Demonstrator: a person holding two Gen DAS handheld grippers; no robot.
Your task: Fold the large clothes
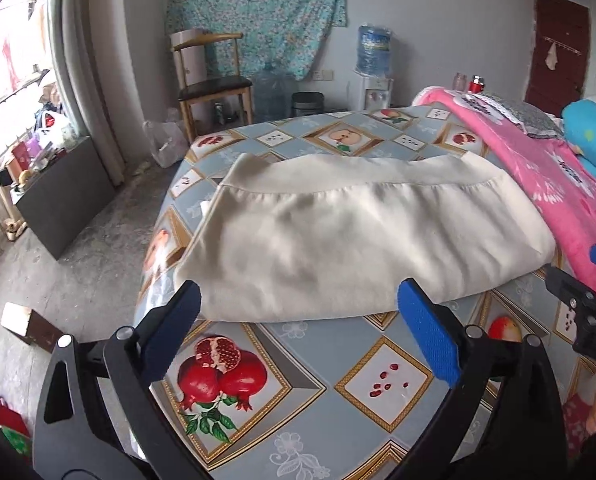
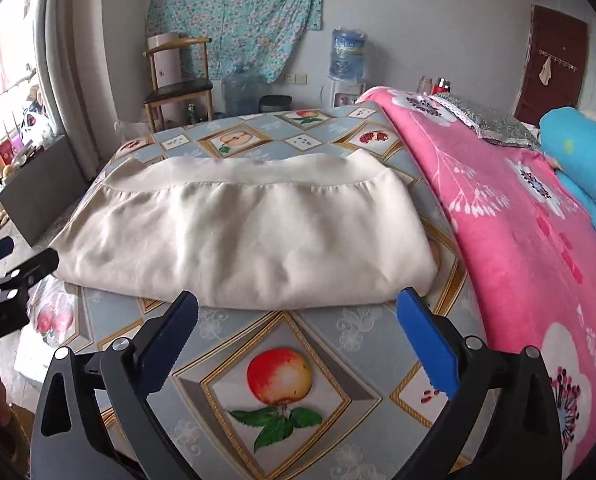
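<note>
A cream garment (image 1: 354, 236) lies folded in a wide flat stack on the fruit-patterned table cover (image 1: 310, 392); its seamed band runs along the far side. It also shows in the right wrist view (image 2: 250, 236). My left gripper (image 1: 298, 304) is open and empty, its blue fingers just short of the garment's near edge. My right gripper (image 2: 298, 308) is open and empty, also just before the near edge. The right gripper's tip (image 1: 590, 304) shows at the right of the left wrist view; the left gripper's tip (image 2: 10, 280) shows at the left of the right wrist view.
A pink flowered blanket (image 2: 518, 240) covers the bed to the right of the table, with a blue pillow (image 2: 578, 148) on it. A wooden chair (image 1: 210, 80), water bottles (image 1: 374, 50) and a bin stand at the far wall. A dark cabinet (image 1: 66, 196) stands left by the window.
</note>
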